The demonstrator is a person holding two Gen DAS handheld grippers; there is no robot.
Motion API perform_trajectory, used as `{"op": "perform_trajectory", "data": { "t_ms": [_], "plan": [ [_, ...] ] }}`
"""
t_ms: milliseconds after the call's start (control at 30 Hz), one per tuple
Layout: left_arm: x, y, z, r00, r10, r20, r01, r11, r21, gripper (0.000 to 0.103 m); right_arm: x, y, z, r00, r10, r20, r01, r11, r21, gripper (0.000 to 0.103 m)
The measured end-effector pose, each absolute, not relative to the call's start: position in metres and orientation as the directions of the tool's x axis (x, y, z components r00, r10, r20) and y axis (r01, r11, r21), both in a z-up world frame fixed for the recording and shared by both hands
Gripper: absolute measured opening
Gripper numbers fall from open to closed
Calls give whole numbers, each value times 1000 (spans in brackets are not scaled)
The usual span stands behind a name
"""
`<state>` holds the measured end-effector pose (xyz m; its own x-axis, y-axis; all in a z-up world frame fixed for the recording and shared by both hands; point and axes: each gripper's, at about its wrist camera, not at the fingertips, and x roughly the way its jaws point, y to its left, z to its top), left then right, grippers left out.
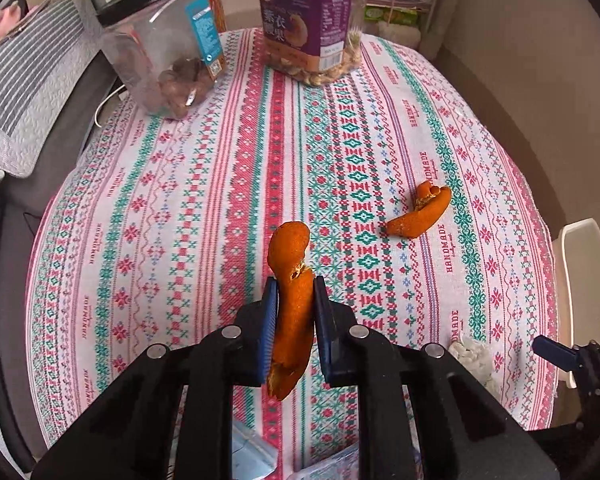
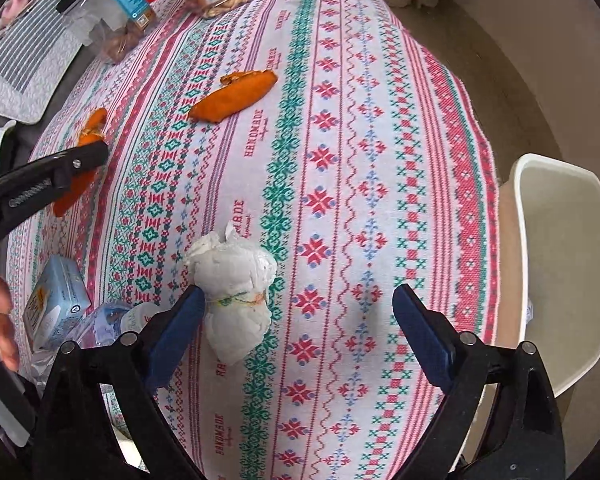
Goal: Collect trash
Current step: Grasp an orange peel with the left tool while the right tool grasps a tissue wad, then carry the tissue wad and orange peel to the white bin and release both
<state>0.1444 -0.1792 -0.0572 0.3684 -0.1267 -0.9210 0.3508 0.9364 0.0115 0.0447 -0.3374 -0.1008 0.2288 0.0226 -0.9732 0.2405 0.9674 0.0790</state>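
Note:
My left gripper (image 1: 295, 286) is shut on a long orange peel (image 1: 292, 304) and holds it just above the patterned tablecloth (image 1: 180, 208). A second orange peel (image 1: 418, 210) lies on the cloth to the right; it also shows in the right wrist view (image 2: 232, 98). My right gripper (image 2: 300, 300) is open over the cloth. A crumpled white tissue (image 2: 234, 292) lies against its left finger (image 2: 176, 332). The left gripper with its peel (image 2: 74, 188) shows at the left in the right wrist view. A white bin (image 2: 564, 264) stands off the table's right edge.
Two clear plastic snack jars (image 1: 164, 52) (image 1: 312, 20) stand at the table's far side. A blue carton (image 2: 56, 304) and clear plastic wrapping (image 2: 108, 320) lie at the near left edge. A striped cushion (image 1: 24, 92) lies at the left.

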Motion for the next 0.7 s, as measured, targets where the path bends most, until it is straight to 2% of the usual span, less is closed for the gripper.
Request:
{"op": "perform_trajectory", "data": {
  "t_ms": [167,267,333,367,433,467,700],
  "plan": [
    [134,-148,-36,397,-141,-907,329,944,-2,18,50,-316,-110,226,32,-974,221,972,83,85],
    [127,-130,-29,407,-143,-902,312,950,-10,18,57,-297,-110,237,-3,-971,202,978,47,74],
    [125,-120,-28,411,-138,-901,305,952,-7,18,61,-285,-111,243,-2,-970,183,982,44,60],
    [123,-114,-27,414,-134,-901,301,954,-4,18,63,-278,-110,248,-13,-969,172,985,31,58],
    [123,-103,-28,422,-124,-898,292,956,5,18,66,-264,-110,262,-15,-965,146,989,24,38],
    [122,-96,-27,426,-121,-897,288,958,7,18,68,-258,-109,267,-15,-964,137,990,22,32],
    [118,-59,-17,462,-127,-878,240,971,-14,18,88,-241,-80,377,93,-921,146,976,159,31]
  ]
}}
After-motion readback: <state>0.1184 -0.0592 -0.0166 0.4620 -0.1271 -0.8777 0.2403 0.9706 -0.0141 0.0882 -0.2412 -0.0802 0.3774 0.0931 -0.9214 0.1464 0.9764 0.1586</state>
